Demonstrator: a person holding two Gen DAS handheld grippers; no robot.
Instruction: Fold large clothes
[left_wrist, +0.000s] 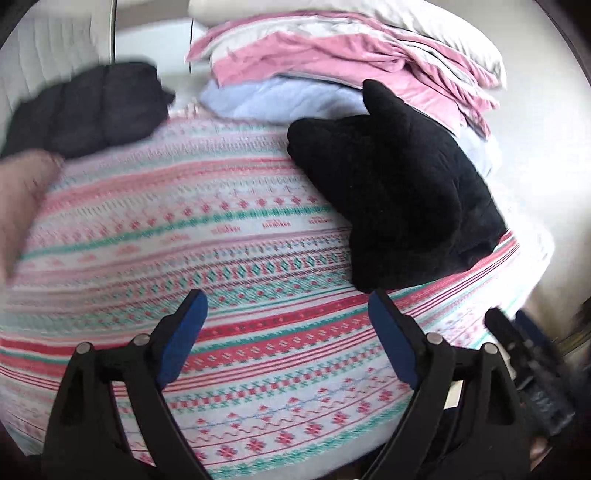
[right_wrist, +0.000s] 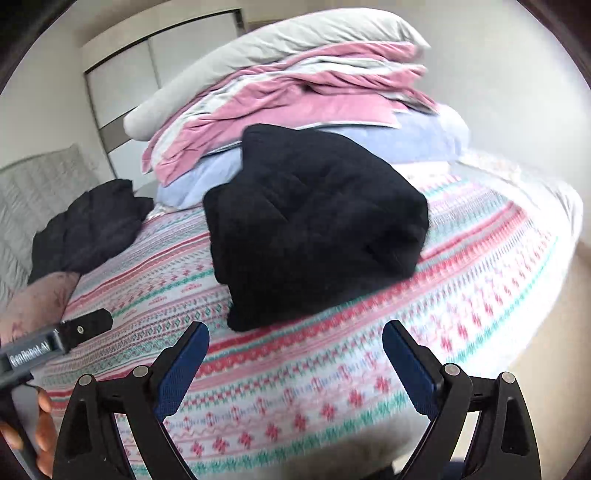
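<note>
A black fleecy garment (right_wrist: 314, 221) lies folded in a thick bundle on the patterned bedspread (right_wrist: 332, 369). It also shows in the left wrist view (left_wrist: 399, 192), at the right. My right gripper (right_wrist: 295, 328) is open and empty, just short of the bundle's near edge. My left gripper (left_wrist: 286, 299) is open and empty over the bedspread (left_wrist: 221, 258), left of the bundle. The left gripper's body (right_wrist: 55, 343) shows at the left edge of the right wrist view. A second black garment (right_wrist: 88, 225) lies crumpled at the far left, also in the left wrist view (left_wrist: 85, 110).
A stack of pink, grey and pale blue bedding (right_wrist: 295, 103) with a grey pillow on top stands behind the bundle. A pink cushion (right_wrist: 33, 302) lies at the left. A wardrobe (right_wrist: 147, 66) stands behind. The bed's edge drops off at the right.
</note>
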